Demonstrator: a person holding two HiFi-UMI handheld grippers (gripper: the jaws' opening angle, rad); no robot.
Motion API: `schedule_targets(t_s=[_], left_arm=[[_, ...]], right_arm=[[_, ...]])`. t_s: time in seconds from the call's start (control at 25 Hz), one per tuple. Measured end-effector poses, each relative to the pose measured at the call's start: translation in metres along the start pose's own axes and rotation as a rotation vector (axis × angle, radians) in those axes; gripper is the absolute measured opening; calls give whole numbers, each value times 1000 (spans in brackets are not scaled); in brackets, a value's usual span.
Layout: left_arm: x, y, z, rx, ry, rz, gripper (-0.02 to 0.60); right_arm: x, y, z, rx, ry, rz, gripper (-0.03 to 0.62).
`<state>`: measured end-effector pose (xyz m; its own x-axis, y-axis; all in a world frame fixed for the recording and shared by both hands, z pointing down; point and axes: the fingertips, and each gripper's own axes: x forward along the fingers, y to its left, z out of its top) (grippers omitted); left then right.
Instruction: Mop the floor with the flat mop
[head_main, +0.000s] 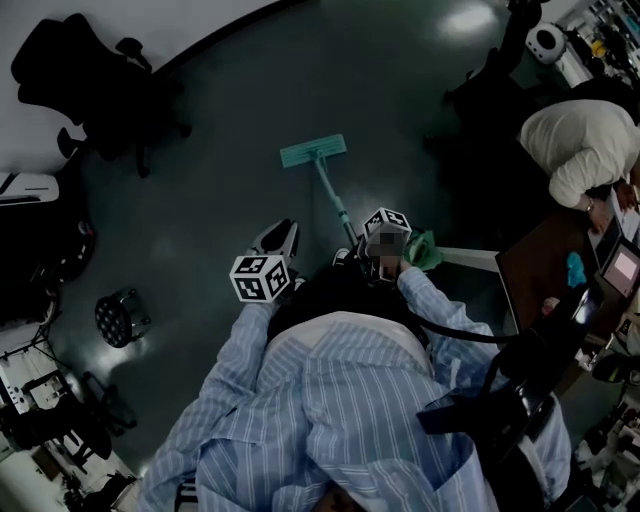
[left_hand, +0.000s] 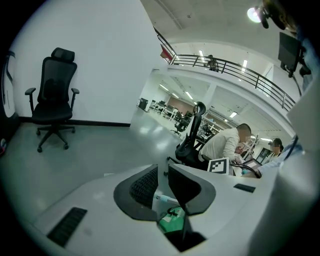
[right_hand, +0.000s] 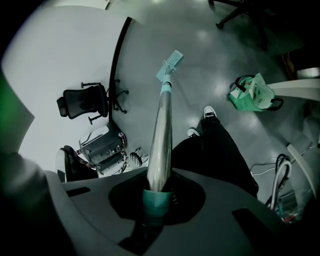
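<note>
The flat mop has a teal head (head_main: 313, 151) lying flat on the dark floor, and its handle (head_main: 335, 205) slants back towards me. My right gripper (head_main: 372, 252) is shut on the handle's upper end. In the right gripper view the metal handle (right_hand: 161, 135) runs from that gripper (right_hand: 155, 192) down to the mop head (right_hand: 170, 62). My left gripper (head_main: 280, 238) hangs left of the handle, apart from it. Seen in its own view, the left gripper (left_hand: 162, 172) stands open by a narrow gap with nothing in it.
A black office chair (head_main: 90, 80) stands by the white wall at far left, with a wheeled stool (head_main: 122, 318) and equipment along the left. A green bag (right_hand: 252, 92) lies at my right. A person in white (head_main: 580, 145) sits at a desk (head_main: 535, 270).
</note>
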<state>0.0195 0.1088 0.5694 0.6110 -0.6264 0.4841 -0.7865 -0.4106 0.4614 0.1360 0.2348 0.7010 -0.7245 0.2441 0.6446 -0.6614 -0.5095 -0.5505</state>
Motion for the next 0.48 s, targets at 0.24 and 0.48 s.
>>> schedule_targets(t_s=[0.24,0.48], left_arm=[[-40,8,-22,-1,15,-10,68],[-85,24,-42,-15,3,-13,69]], right_arm=[[23,8,-33,49,-47,43,37],[51,19,-72,116,-97,122,37]])
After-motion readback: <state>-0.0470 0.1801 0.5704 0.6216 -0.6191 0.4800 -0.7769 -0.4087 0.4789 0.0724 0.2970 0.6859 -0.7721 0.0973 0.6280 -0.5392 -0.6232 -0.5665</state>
